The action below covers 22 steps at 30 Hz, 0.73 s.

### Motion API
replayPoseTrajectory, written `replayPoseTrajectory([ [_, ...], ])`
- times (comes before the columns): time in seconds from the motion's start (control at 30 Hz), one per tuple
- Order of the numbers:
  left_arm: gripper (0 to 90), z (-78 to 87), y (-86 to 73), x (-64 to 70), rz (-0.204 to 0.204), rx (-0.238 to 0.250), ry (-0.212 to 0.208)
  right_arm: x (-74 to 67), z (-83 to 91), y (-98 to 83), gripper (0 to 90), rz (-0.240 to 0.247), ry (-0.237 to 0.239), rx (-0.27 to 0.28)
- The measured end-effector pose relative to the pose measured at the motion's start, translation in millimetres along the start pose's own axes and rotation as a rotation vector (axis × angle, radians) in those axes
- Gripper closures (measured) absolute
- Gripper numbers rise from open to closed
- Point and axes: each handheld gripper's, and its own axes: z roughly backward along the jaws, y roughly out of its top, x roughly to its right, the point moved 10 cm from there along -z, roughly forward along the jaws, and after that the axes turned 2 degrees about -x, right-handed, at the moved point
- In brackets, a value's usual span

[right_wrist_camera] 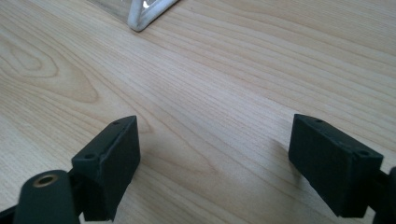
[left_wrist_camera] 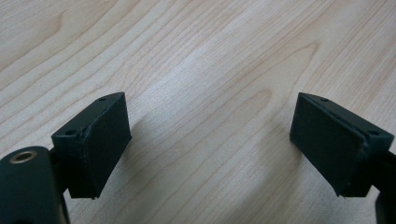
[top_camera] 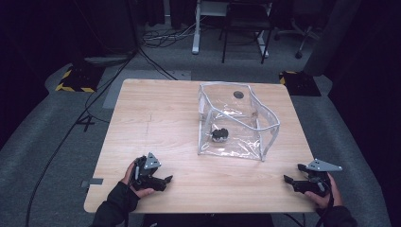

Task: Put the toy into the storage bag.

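Note:
A clear plastic bag [top_camera: 236, 120] with white piping stands open on the wooden table [top_camera: 156, 118], right of centre. A small dark object [top_camera: 220, 134] lies inside it on the bottom. My left gripper [top_camera: 166, 179] rests near the front left edge, held in a hand, jaws open with bare wood between them [left_wrist_camera: 210, 140]. My right gripper [top_camera: 289, 178] sits at the front right corner, jaws open over bare wood [right_wrist_camera: 215, 154]. A corner of the bag's white piping [right_wrist_camera: 144, 14] shows at the top of the right gripper view.
A dark round spot [top_camera: 239, 94] shows through the bag's far wall. Beyond the table stand a desk frame [top_camera: 196, 28] and a chair [top_camera: 246, 28], with cables on the grey floor and yellow-black striped pads [top_camera: 75, 78] at both far corners.

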Motion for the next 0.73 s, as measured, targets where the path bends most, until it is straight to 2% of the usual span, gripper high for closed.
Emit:
replayPoseTrajectory([
  [0.73,12.4,-1.4,1.2,0.4,0.013,0.004,-0.005,0.0,0.0,0.0,16.8,0.000,0.000,0.000],
])
